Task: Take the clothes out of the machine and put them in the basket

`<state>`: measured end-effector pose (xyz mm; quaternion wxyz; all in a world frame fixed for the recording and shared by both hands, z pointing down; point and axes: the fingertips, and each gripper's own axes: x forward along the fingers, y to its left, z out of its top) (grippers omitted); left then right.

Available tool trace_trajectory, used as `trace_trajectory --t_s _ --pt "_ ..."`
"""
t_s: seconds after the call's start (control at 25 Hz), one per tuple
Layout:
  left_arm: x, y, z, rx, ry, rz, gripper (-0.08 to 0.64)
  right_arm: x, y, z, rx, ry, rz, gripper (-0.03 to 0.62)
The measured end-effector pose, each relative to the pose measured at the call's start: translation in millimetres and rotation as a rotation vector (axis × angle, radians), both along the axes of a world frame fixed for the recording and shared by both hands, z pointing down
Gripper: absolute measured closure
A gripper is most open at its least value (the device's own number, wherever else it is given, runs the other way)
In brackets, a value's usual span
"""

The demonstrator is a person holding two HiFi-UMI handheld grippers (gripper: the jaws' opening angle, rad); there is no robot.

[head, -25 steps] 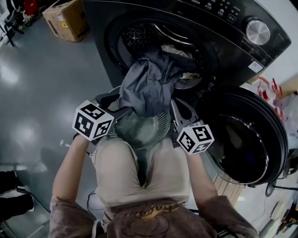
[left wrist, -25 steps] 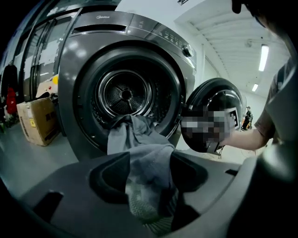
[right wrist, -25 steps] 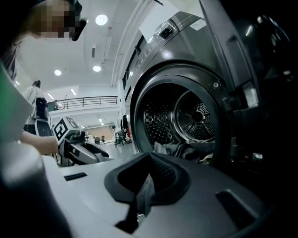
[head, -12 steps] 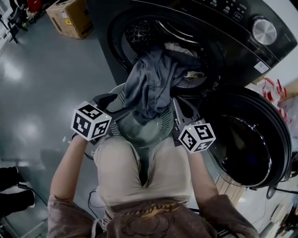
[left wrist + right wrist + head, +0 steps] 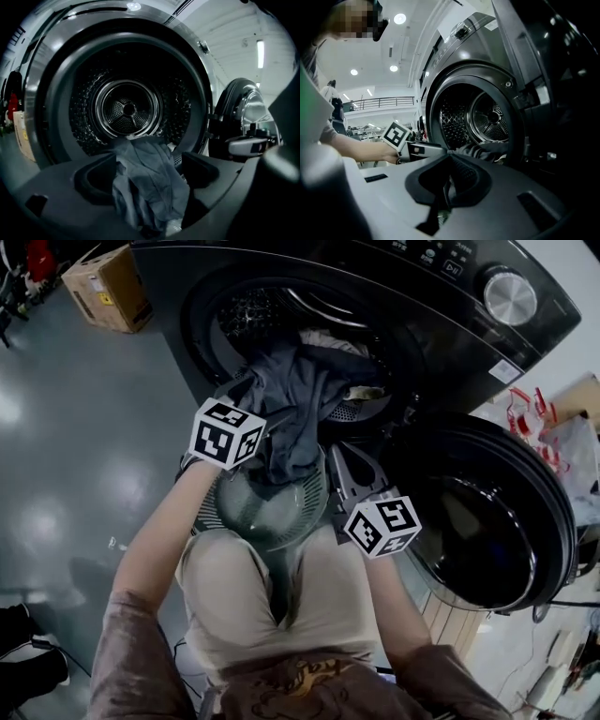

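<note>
A large indoor work hall, not a home laundry room

The washing machine [image 5: 450, 296] stands free on a polished grey floor [image 5: 84, 427], with a cardboard box [image 5: 103, 287] set down near it. The right gripper view shows a high white ceiling with round ceiling lights [image 5: 399, 18] and an upper-level railing [image 5: 382, 101]. The left gripper view shows a long strip light [image 5: 260, 50] overhead.

Grey garment [image 5: 298, 404] spills from machine drum [image 5: 258, 315] — hangs over basket [image 5: 246, 514].

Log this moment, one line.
left tongs: just opening, grey garment between, ungripped | right tongs: near-closed, grip unclear | grey garment: hangs from drum over basket
</note>
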<state>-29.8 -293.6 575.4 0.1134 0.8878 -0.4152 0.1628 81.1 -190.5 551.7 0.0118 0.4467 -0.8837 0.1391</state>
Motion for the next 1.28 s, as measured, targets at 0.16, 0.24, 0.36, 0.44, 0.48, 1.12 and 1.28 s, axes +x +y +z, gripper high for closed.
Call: trace_trajectory --t_s 0.16,0.24,0.36,0.44,0.48,1.12,1.28 --pt "26.9 -38.5 17.7 0.014 -0.065 0.012 0.118 1.2 -2.6 -1.0 0.004 -0.006 0.021 0.597" --pt "34.9 -58.0 28.6 0.003 -0.089 0.001 0.117 1.4 -3.4 -1.9 0.008 -0.009 0.03 0.597" --pt "44.1 -77.3 55.4 -0.054 -0.152 0.003 0.109 3.1 -1.7 -0.8 0.009 -0.007 0.036 0.597" --pt "51.3 -83.1 69.4 -0.09 -0.175 0.011 0.109 4.5 -0.2 -0.2 0.003 -0.004 0.044 0.597" --pt "53.0 -86.4 74.2 -0.104 -0.176 0.009 0.109 4.8 -0.1 -1.0 0.002 -0.003 0.047 0.597" --pt "48.8 -41.4 63.4 -0.189 -0.109 0.095 0.454 14.5 9.2 -0.8 0.004 0.014 0.056 0.597" --pt "30.0 -15.0 48.1 -0.163 -0.1 0.097 0.456 15.7 5.5 -1.2 0.006 0.017 0.044 0.597"
